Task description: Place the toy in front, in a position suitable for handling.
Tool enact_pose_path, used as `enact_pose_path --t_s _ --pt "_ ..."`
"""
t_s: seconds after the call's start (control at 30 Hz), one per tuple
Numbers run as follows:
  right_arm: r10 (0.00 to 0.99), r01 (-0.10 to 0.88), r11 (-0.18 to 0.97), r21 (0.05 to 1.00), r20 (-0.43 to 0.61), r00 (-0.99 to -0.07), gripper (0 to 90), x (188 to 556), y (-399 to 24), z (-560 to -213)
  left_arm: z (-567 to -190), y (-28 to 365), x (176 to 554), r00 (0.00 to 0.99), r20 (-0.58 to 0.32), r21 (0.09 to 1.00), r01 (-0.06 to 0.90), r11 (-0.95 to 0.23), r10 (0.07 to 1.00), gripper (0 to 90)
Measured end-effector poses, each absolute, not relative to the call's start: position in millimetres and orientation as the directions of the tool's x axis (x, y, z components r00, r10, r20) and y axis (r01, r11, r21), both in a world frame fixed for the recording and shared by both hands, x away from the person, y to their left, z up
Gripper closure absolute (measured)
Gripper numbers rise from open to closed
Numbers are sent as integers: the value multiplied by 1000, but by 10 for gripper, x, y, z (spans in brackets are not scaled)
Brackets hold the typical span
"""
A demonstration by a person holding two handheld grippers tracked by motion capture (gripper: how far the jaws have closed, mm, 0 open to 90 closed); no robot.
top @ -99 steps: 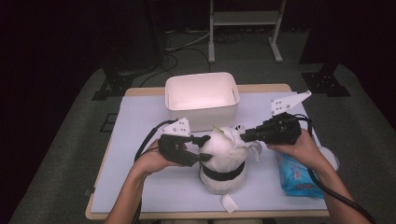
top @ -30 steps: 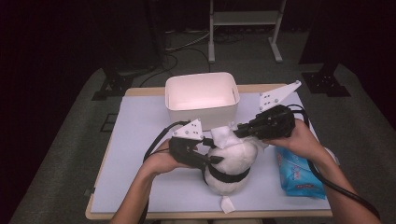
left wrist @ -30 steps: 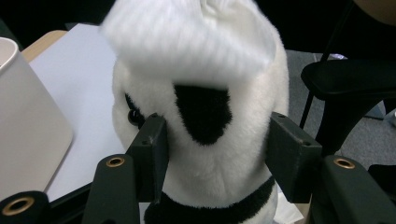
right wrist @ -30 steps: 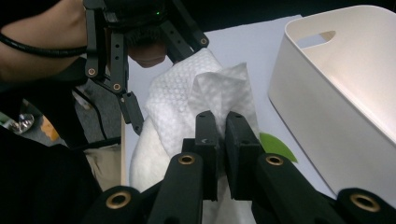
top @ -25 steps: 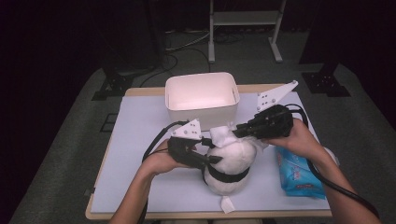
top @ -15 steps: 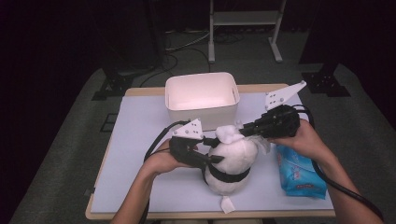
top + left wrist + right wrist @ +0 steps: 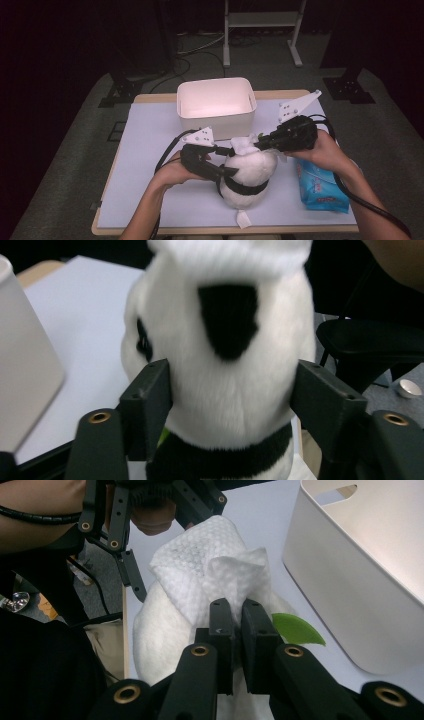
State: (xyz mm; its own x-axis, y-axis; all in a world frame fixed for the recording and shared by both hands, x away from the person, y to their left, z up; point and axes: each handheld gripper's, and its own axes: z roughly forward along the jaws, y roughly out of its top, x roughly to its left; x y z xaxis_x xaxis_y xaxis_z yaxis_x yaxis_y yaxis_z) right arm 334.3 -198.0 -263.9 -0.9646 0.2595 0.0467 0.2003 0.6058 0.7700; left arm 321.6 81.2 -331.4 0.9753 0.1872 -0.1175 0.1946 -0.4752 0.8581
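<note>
Plush panda: white and black toy (image 7: 247, 172) sat upright on the desk (image 7: 150, 130), front centre, just before the white bin (image 7: 216, 106); black band round its lower body.
Wipe: crumpled white wet wipe (image 7: 210, 572) lay on top of the toy's head, one fold pinched.
Change, right: against the high view of a second before, the right hand-held gripper (image 7: 260, 145) had swung with the wipe from beside the head onto its crown.
Change, left: left hand-held gripper (image 7: 232, 390) jaws had just been opening; toy remained between them, pads seemingly only brushing the fur at each side, grip eased.
Meaning: wiping of the toy looked under way, top of head in hand; left side seemed to be re-setting its hold rather than quitting.
Right state: clenched tight on a fold of the wipe.
Left state: released, jaws astride the toy's body.
Right pose: forearm in from bottom right, gripper level, pointed left at the head.
Left pose: forearm in from bottom left, gripper angled right and slightly down.
Other: blue wipe pack (image 7: 320, 187) at the desk's right, near the right forearm.
</note>
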Motion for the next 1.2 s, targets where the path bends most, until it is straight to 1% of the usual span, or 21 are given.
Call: enact_pose_path --t_s 0.1,0.23,0.33,0.37,0.43,0.53,0.6,0.9,1.07,1.2 --pt "265 207 602 771 51 -963 838 3349 -2004 -2659 -3381 781 3222 973 -141 850 214 -481 185 260" --pt "268 213 598 773 57 -962 838 3346 -2024 -2670 -3456 731 3215 974 -141 851 212 -481 179 167" --pt "268 216 592 777 64 -961 838 3345 -2038 -2676 -3492 706 3217 972 -142 860 214 -464 185 156" --pt "270 218 592 776 64 -961 838 3342 -2042 -2676 -3497 701 3219 973 -139 864 210 -458 183 169" --pt "271 217 593 775 61 -961 838 3340 -2050 -2673 -3500 706 3227 972 -145 872 214 -440 186 245" --pt "279 224 584 780 67 -958 838 3337 -2062 -2669 -3485 733 3231 972 -131 886 202 -416 193 386" --pt "277 224 572 789 71 -958 839 3340 -2075 -2662 -3458 750 3235 973 -119 890 192 -414 196 424" --pt "272 225 546 807 83 -959 839 3346 -2097 -2645 -3284 805 3236 978 -58 878 145 -456 201 459" --pt "278 232 547 804 87 -957 839 3348 -2112 -2666 -3187 834 3229 978 -39 872 133 -471 203 468" --pt "272 242 548 801 103 -957 839 3359 -2108 -2696 -3178 822 3223 980 -36 858 130 -496 194 468"
